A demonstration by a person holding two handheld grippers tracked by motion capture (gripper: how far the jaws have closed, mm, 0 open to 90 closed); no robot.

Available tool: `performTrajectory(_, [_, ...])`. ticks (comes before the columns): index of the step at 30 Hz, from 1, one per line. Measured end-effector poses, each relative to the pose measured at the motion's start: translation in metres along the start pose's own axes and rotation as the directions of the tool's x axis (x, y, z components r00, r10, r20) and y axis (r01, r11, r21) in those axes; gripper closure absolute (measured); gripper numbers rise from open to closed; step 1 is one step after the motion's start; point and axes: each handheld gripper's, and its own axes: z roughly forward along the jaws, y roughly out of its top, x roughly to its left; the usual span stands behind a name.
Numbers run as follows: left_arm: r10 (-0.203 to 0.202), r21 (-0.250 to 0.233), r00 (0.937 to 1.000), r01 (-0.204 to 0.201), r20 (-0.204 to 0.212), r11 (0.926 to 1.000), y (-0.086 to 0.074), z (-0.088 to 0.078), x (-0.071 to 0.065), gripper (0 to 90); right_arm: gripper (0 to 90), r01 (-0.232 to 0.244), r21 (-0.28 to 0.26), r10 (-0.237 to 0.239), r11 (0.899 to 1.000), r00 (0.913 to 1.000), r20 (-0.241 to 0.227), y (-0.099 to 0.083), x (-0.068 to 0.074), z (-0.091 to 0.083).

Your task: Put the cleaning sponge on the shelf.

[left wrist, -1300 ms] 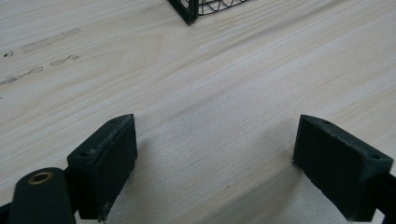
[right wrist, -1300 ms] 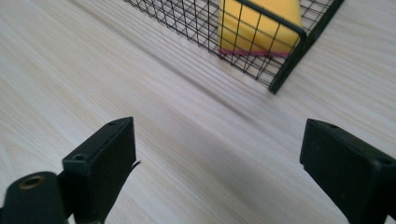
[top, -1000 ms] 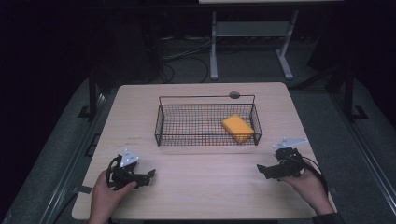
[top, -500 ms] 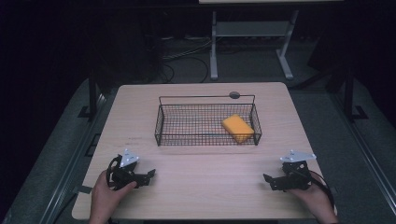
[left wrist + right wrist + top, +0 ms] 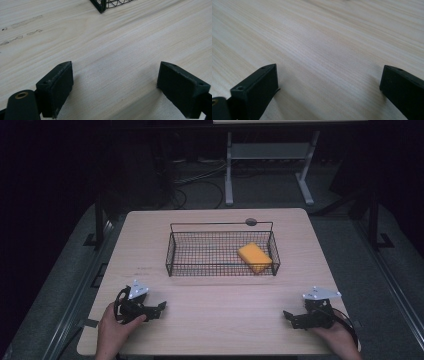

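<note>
While both claws rest agape, yellow sponge (image 5: 254, 257) lies in basket (image 5: 171, 254).

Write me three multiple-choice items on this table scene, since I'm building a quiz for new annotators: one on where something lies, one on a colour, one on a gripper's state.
1. Where in the wire basket does the sponge lie?
A. at its right end
B. at its left end
C. outside it, on the table

2. What colour is the sponge?
A. blue
B. yellow-orange
C. green

3. How do the jaws of the left gripper stand?
A. shut on the sponge
C. shut on nothing
B. wide apart, holding nothing

Answers:
1 A: in the high view the sponge sits against the basket's right wall.
2 B: it shows yellow-orange through the black wire.
3 B: the left gripper view shows bare table between its two jaws.
</note>
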Motion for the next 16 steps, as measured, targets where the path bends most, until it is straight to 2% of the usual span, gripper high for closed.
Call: performTrajectory(16, [0.000, 0.000, 1.0000, 0.000, 0.000, 1.0000, 0.0000, 0.0000, 0.0000, 12.7, 1.2, -0.003, 0.002, 0.003, 1.000, 1.0000, 0.001, 0.0002, 0.0001, 0.0002])
